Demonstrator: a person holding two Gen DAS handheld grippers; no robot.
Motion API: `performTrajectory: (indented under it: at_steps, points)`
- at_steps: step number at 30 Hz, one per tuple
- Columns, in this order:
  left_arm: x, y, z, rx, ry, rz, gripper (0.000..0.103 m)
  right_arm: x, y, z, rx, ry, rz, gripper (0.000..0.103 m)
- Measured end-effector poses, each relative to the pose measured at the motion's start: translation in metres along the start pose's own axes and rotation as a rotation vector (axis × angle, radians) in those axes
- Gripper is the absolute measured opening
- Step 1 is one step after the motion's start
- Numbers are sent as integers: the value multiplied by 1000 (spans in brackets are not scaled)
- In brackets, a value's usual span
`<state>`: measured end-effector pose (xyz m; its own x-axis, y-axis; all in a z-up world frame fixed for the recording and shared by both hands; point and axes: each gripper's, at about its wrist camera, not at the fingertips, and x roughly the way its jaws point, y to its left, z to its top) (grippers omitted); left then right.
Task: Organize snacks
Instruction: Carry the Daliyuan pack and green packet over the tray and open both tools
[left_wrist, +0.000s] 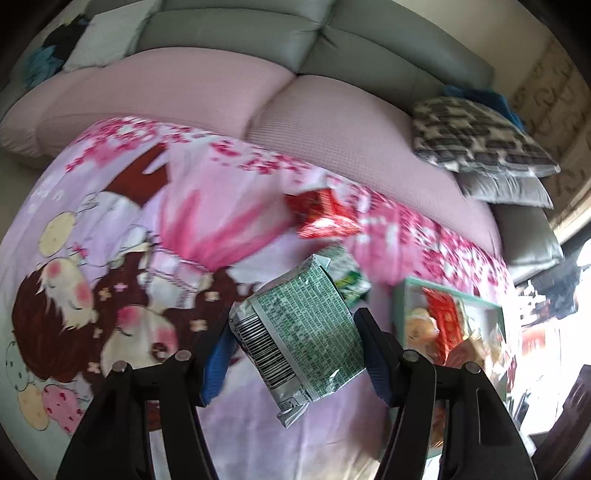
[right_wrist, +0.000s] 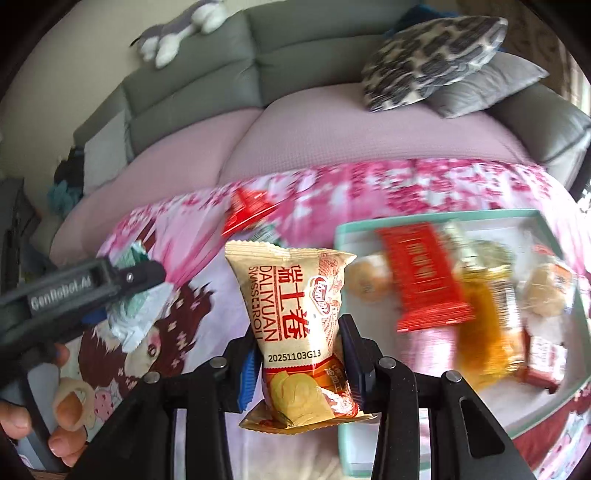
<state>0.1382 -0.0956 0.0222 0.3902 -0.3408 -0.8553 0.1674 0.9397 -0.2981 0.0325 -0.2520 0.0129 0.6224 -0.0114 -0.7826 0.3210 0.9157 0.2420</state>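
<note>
Around the work area, a pink cartoon-print cloth (left_wrist: 122, 236) covers the near surface, with a pink-covered grey sofa (left_wrist: 207, 96) beyond it and a patterned cushion (left_wrist: 476, 140) at the far right. Left to right on the cloth lie a red packet (left_wrist: 321, 218), a green-and-white packet (left_wrist: 347, 273) partly hidden behind the held one, and at the right a teal-rimmed tray (right_wrist: 341, 236) already holding several snacks, among them a red bar (right_wrist: 424, 277) and an orange packet (right_wrist: 487, 317).

The left gripper (left_wrist: 295, 332) is clamped on a green-printed snack packet (left_wrist: 303, 332), raised above the cloth, its long axis tilted from near-left to far-right, barcode edge to the left. The right gripper (right_wrist: 295, 354) pinches a beige Swiss roll packet (right_wrist: 295, 321) at its lower half; the packet stands nearly upright, crimped top away from the camera, just left of the tray.

In the right wrist view the person's left hand (right_wrist: 55, 424) grips its tool's handle at the near left.
</note>
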Motion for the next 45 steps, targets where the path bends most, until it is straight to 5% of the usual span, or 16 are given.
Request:
performTrajectory:
  at_steps: [10, 20, 28, 32, 37, 45]
  points:
    - [36, -104, -25, 225, 65, -96, 65, -29, -100, 13, 211, -66, -113, 42]
    - [74, -140, -53, 317, 178, -118, 65, -33, -176, 2, 350, -58, -219, 42]
    - [74, -144, -55, 330, 153, -123, 65, -13, -185, -5, 374, 5, -198, 43]
    - [84, -150, -60, 319, 213, -199, 65, -11, -185, -7, 377, 2, -196, 43]
    - [87, -158, -69, 351, 204, -175, 65, -10, -185, -7, 378, 6, -192, 44]
    - [93, -149, -64, 294, 230, -189, 66, -11, -183, -5, 367, -3, -176, 66]
